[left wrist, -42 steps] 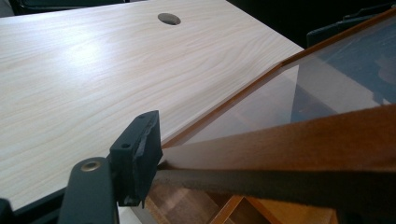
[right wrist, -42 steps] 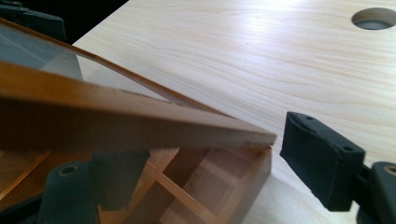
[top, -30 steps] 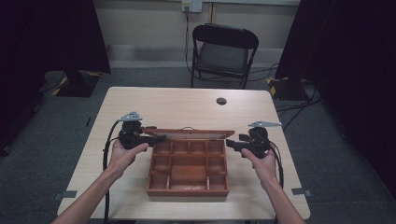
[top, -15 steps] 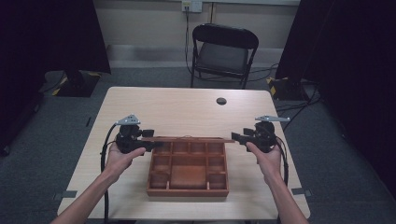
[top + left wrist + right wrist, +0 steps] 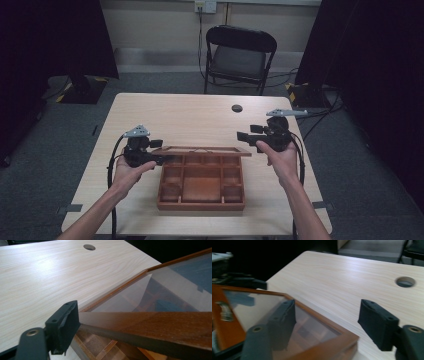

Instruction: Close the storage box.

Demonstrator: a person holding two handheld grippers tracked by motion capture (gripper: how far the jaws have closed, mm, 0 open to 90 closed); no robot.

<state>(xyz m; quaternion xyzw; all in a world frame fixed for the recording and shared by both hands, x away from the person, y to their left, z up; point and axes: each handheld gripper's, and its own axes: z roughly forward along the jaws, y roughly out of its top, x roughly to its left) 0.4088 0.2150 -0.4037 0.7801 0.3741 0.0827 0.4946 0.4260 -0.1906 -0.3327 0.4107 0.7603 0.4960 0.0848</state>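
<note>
**Lid raised on left tool, right tool standing off its far corner**

Box (image 5: 201, 182) sits near my edge of the tabletop (image 5: 190, 117), centred between my two hands. Wooden, divided into compartments; all look empty from above. Its glass lid (image 5: 202, 149) is hinged along the far side and stands part-open, seen nearly edge-on from the high view, long axis running left to right across the tabletop.

Left tool (image 5: 159, 159) is at the lid's left end. In the left gripper view one jaw presses against the wooden frame (image 5: 150, 327) of the lid; the other jaw is hidden, so I cannot tell whether the tool is clenched on the frame or only propping it.

Right tool (image 5: 245, 136) hangs just above and beyond the lid's right end, not touching. In its own view the jaws are spread wide, released, with the lid's corner (image 5: 342, 341) lying low between them.

Judgement: the left side carries the lid. For the right to share the load it must drop down and toward me onto the right frame edge. Lid is long and glazed; a one-ended hold risks twisting it.

Round hole (image 5: 237, 108) in the tabletop lies well beyond, out of the way.
</note>
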